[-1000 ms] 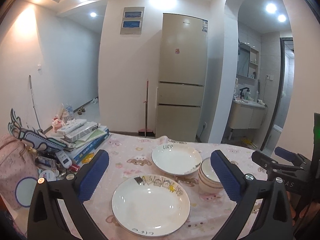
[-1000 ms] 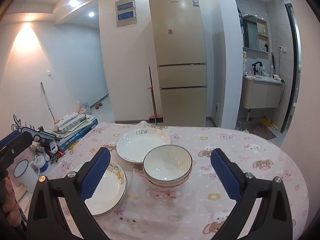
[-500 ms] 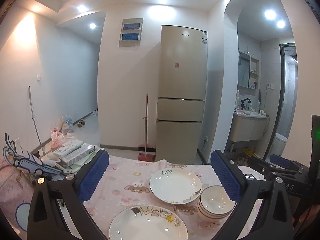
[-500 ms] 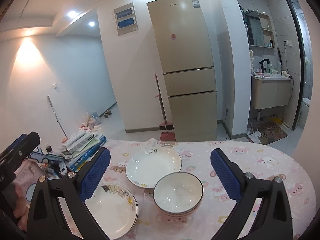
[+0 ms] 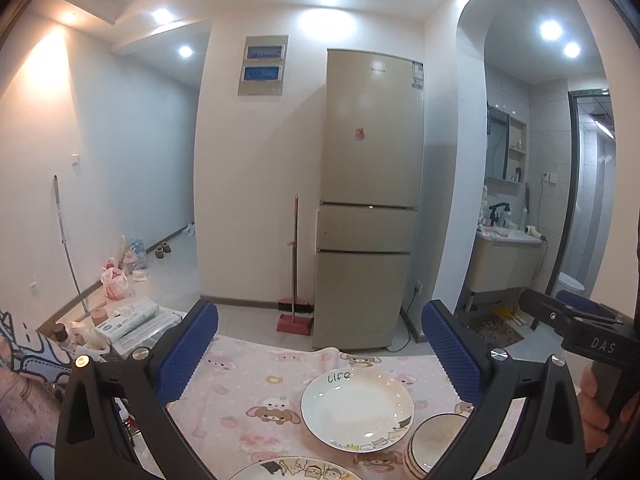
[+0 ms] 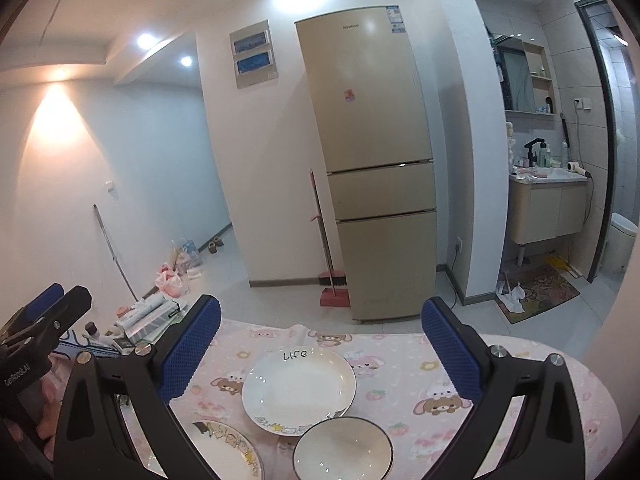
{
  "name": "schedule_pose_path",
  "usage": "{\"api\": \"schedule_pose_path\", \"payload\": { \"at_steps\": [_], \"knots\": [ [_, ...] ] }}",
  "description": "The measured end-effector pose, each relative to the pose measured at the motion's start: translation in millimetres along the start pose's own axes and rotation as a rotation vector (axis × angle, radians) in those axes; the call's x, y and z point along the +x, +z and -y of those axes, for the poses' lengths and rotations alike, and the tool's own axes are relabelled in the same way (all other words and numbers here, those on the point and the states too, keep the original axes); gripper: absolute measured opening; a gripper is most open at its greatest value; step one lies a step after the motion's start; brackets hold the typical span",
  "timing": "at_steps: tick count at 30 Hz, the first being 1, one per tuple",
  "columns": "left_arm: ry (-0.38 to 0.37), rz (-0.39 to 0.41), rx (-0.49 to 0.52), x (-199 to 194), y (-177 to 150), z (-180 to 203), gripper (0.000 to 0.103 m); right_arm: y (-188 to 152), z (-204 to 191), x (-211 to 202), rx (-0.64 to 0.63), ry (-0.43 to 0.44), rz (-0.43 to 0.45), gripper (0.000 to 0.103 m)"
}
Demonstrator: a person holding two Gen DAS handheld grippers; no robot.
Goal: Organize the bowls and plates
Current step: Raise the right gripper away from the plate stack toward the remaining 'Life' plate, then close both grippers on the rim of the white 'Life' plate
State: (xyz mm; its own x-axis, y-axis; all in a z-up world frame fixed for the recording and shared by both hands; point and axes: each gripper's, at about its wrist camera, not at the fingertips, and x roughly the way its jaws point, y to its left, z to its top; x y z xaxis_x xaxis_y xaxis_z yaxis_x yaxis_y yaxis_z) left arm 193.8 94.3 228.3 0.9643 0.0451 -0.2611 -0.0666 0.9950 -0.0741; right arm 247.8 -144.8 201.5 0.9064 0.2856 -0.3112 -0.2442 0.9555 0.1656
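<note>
A tall beige refrigerator stood against the far wall, with a red broom and dustpan propped at its left side. In front of it lay the table, covered in a pink cloth printed with cartoon animals. At the table's left end sat a heap of boxes and papers.

On the cloth, a white plate marked "Life" lay flat near the middle. Just in front of it and slightly to the right stood a stack of bowls with dark rims, its edge close against the plate's near rim; whether they touched could not be told. To the left of the bowls lay a second plate with a cartoon border, cut off by the bottom of both views.

The left gripper hovered above the table with its blue pads spread wide, nothing between them. The right gripper was likewise wide apart and empty, held above the crockery without touching it. In the left wrist view the right gripper's black body and a hand showed at the right edge; in the right wrist view the left gripper's body appeared at the far left.
</note>
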Motion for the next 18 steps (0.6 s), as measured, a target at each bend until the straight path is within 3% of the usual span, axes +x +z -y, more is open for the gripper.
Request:
{"api": "schedule_pose_path", "payload": {
  "at_steps": [5,10,18],
  "knots": [
    [-0.037,-0.157,-0.032,62.3,-15.5,-16.6,0.103,-3.3,15.0,52.2,-0.032,0.043,-0.12,0.1],
    [-0.108,-0.347,-0.098,129.1,-44.5,-38.0,0.1,-18.4,38.2,123.0,-0.021,0.169,-0.331,0.1],
    [-0.13,-0.52,-0.143,191.9,-79.5,-56.0,0.096,-65.7,83.8,213.0,0.119,0.266,-0.584,0.099]
  ]
}}
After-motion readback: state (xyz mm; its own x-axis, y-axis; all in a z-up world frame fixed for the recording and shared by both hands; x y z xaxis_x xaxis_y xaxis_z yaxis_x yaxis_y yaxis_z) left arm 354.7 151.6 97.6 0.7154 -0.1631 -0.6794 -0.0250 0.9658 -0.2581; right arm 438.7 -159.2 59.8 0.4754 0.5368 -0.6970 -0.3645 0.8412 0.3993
